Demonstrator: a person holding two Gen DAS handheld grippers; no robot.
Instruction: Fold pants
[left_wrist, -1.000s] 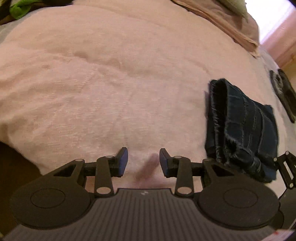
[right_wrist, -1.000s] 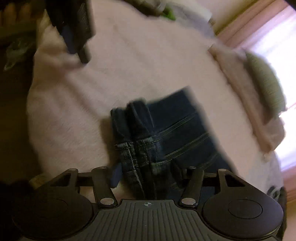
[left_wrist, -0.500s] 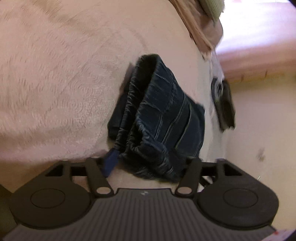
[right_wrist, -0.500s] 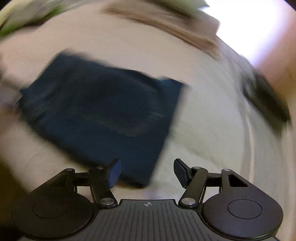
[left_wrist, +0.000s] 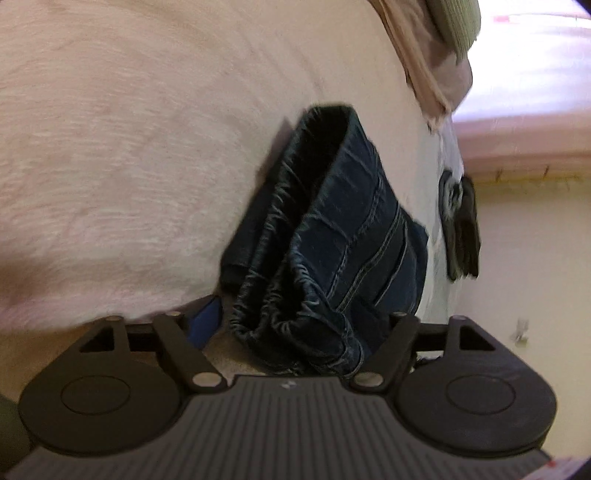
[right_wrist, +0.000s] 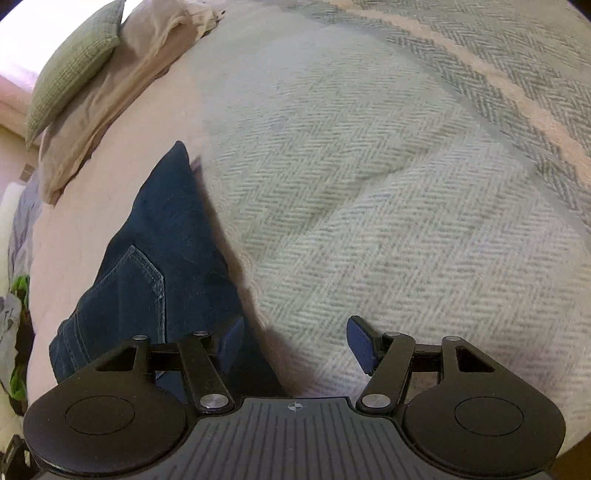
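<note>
Pink fleece bedspread (left_wrist: 155, 155) carries folded dark-blue denim pants (left_wrist: 332, 236). Left gripper (left_wrist: 295, 325) jaws closing around the thick fold; right gripper (right_wrist: 295, 347) jaws apart, empty. Next, probably lifting the bundle.

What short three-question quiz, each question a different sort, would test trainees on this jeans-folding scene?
1. True or false: the folded jeans lie on the pink blanket.
2. The right gripper is: A open, B shut on the jeans, C shut on the blanket.
3. Fill in: the top pillow is coloured ___.
Key: 1 true; 2 A; 3 green.
</note>
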